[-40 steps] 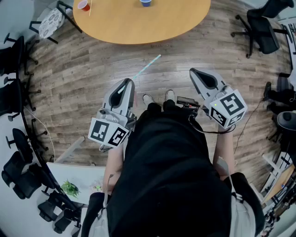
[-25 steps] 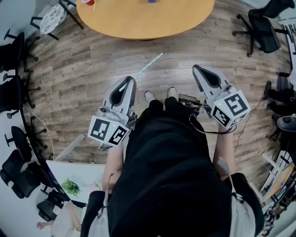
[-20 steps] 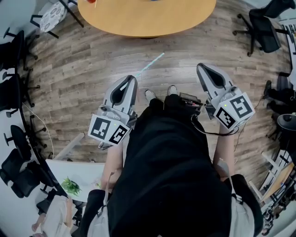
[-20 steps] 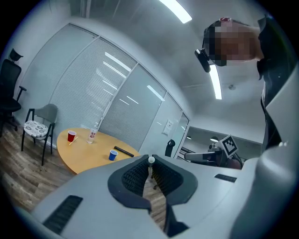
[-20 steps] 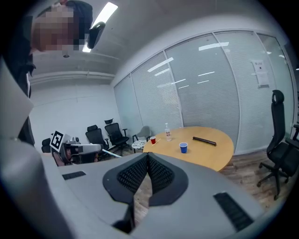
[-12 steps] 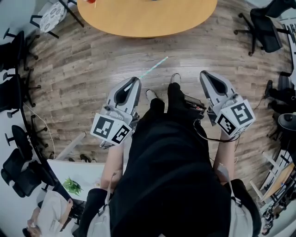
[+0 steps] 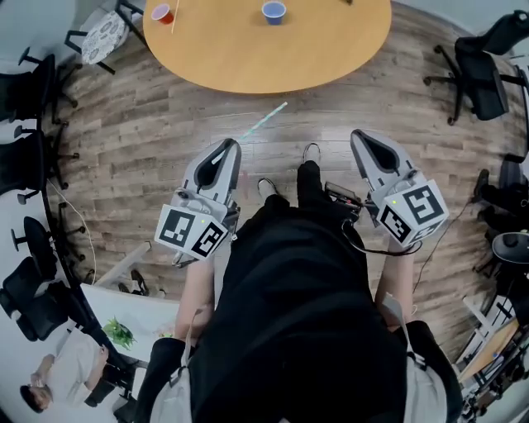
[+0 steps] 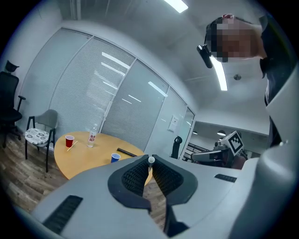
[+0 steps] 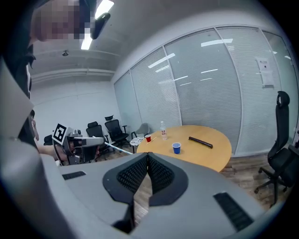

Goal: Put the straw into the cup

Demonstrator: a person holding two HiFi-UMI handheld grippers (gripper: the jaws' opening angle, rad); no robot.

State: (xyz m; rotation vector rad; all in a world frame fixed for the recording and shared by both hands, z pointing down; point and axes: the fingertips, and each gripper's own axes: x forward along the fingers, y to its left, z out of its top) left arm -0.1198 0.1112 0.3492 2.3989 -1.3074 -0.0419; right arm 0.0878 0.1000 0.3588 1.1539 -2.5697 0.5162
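A pale teal straw (image 7: 263,122) sticks forward out of my left gripper (image 7: 231,145), whose jaws are shut on its near end. In the left gripper view the straw's round open end (image 8: 151,160) shows pinched at the tips of the left gripper (image 8: 150,158). My right gripper (image 7: 355,135) is held level with it over the floor, and its jaws meet with nothing between them (image 9: 147,155). A blue cup (image 7: 274,11) and a red cup (image 7: 163,13) stand on the round wooden table (image 7: 248,58) ahead, well beyond both grippers.
A clear bottle (image 9: 162,130) and a long black object (image 9: 201,142) are on the table, and a second straw (image 8: 72,145) lies by the red cup. Black office chairs (image 7: 483,62) stand right and left, a padded chair (image 7: 101,35) by the table's left edge.
The table has come further into view, with both cups now showing. My left gripper still holds the straw and both grippers keep about the same pose.
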